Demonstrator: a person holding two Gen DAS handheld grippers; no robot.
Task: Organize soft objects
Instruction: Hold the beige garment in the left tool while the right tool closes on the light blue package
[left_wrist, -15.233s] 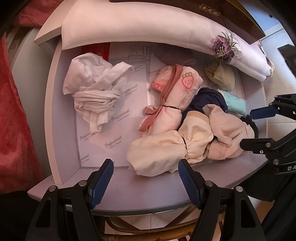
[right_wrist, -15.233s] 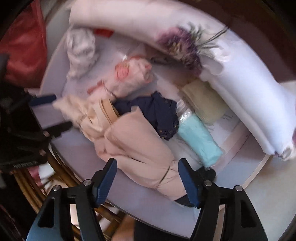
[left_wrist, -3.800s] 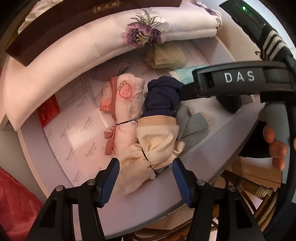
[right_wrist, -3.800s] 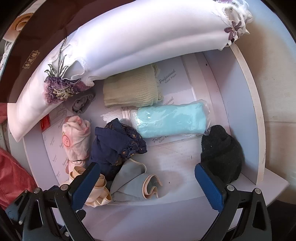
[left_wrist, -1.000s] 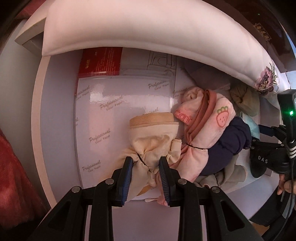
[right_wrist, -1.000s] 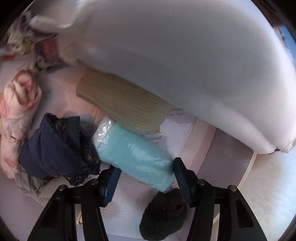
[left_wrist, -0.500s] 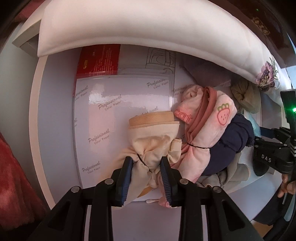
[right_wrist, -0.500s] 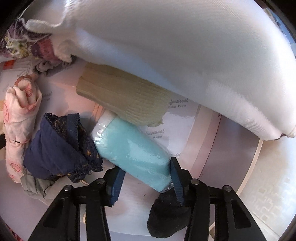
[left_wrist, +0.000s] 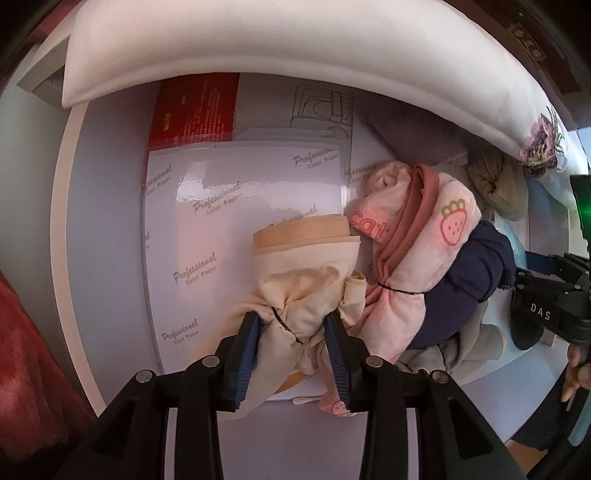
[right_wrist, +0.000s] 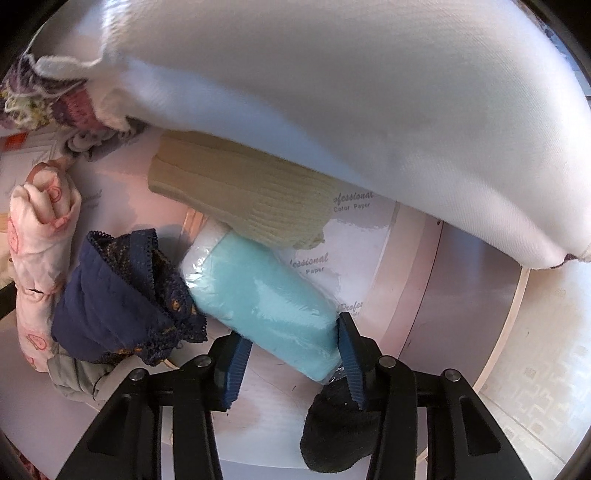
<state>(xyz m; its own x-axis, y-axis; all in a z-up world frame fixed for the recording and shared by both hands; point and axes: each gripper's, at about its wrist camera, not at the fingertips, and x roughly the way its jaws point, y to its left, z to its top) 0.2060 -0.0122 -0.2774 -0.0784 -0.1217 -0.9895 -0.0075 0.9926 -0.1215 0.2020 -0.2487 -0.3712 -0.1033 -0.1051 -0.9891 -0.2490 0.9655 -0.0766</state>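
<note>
Meanwhile, inside a pale lavender drawer (left_wrist: 110, 206) lined with glossy sheets printed "Professional Color Paper" (left_wrist: 221, 206), two hand-held grippers work over a row of rolled soft garments. Seen from the left wrist camera, the left gripper (left_wrist: 293, 332) points down with its blue pads either side of the tied end of a cream bundle (left_wrist: 306, 266), which lies on the paper liner near the drawer's front edge; the jaws are opening, the cloth sits between them and the pads seem only to brush it. Just beside that bundle, to its right, lies a pink roll with a strawberry print (left_wrist: 424, 240), bound by a thin black band, and past it a navy lace-trimmed roll (left_wrist: 476, 280) with grey cloth (left_wrist: 476, 347) beneath. At the far right of that view the right gripper's black body, marked "DAS", and a fingertip of the person's hand (left_wrist: 574, 373) show. From the right wrist camera, the right gripper (right_wrist: 291, 354) is clamped on the near end of a light blue roll in clear plastic wrap (right_wrist: 258, 299), both pads pressing its sides. A ribbed olive-beige roll (right_wrist: 236, 192) lies touching the blue one on its far side, a black sock-like lump (right_wrist: 336, 432) sits under the right finger, and a long white cushion with purple embroidery (right_wrist: 351, 92) overhangs the back of the drawer.
</note>
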